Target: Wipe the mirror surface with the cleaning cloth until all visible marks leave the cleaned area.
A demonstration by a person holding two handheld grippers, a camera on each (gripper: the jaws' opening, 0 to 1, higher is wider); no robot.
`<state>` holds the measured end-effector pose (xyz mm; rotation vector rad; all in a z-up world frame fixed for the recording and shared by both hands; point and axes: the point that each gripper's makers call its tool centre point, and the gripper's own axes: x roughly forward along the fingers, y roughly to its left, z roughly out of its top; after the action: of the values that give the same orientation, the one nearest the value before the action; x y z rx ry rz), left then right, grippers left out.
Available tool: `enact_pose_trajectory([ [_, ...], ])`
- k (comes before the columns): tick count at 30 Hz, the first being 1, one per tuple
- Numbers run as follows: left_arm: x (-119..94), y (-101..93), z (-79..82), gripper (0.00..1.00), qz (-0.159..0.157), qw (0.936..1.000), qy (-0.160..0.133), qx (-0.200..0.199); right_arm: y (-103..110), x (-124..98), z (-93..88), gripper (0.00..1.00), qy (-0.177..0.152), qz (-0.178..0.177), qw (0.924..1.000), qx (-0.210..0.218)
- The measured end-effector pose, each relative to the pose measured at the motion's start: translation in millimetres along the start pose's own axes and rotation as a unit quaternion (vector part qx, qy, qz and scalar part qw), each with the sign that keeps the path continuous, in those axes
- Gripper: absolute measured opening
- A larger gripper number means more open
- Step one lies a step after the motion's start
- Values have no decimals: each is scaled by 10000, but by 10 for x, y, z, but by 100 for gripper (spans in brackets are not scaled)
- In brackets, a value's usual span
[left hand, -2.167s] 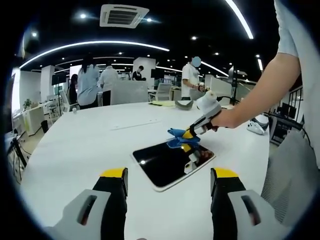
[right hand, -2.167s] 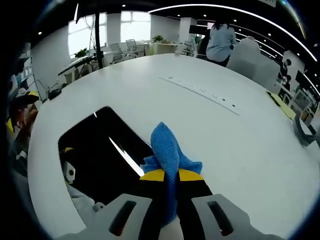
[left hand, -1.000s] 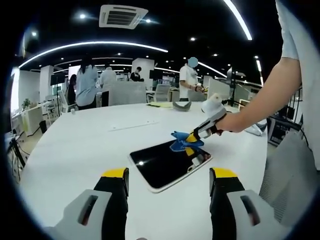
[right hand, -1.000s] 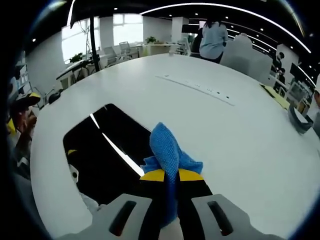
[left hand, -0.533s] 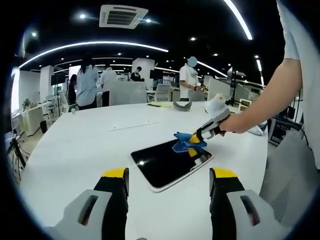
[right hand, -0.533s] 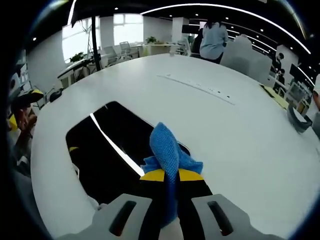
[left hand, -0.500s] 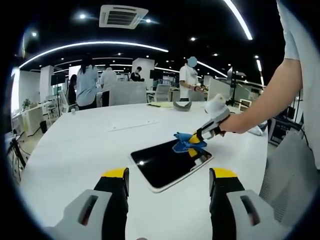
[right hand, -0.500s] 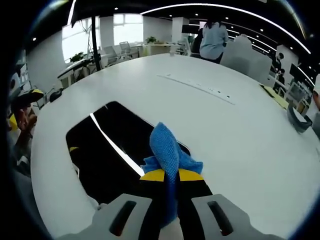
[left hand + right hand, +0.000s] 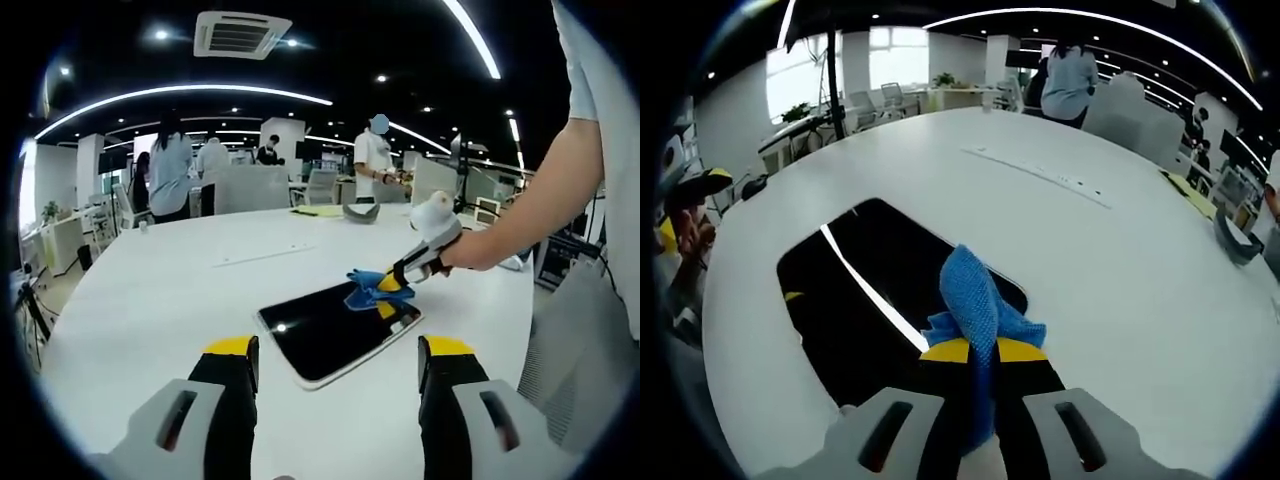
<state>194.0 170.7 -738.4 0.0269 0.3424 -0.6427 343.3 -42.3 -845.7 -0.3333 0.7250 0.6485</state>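
1. R gripper (image 9: 973, 352) jaws clamped on blue cleaning cloth (image 9: 975, 300); cloth tip down at mirror's edge.
2. L gripper (image 9: 338, 360) jaws wide apart, nothing between, hovering short of mirror.
3. Person's hand (image 9: 462, 251) reaches in w/ arm outstretched.
4. Mirror (image 9: 325, 331) flat on white worktop (image 9: 150, 300), dark, reflecting ceiling light strip.

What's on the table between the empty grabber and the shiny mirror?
Nothing. In the left gripper view, only bare white table lies between the open left gripper and the mirror. The blue cloth sits at the mirror's far side.
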Motion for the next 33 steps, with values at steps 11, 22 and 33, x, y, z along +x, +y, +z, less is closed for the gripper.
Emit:
enact_pose_trajectory([
  [11, 3, 23, 16, 64, 18, 10000, -11, 42, 30, -32, -26, 2, -9, -20, 10000, 35],
  [22, -6, 15, 10, 64, 10, 10000, -16, 53, 54, -56, -50, 2, -20, -25, 10000, 65],
  [33, 16, -32, 7, 64, -66, 9999, -16, 97, 92, -77, -71, 2, -5, -41, 10000, 67],
])
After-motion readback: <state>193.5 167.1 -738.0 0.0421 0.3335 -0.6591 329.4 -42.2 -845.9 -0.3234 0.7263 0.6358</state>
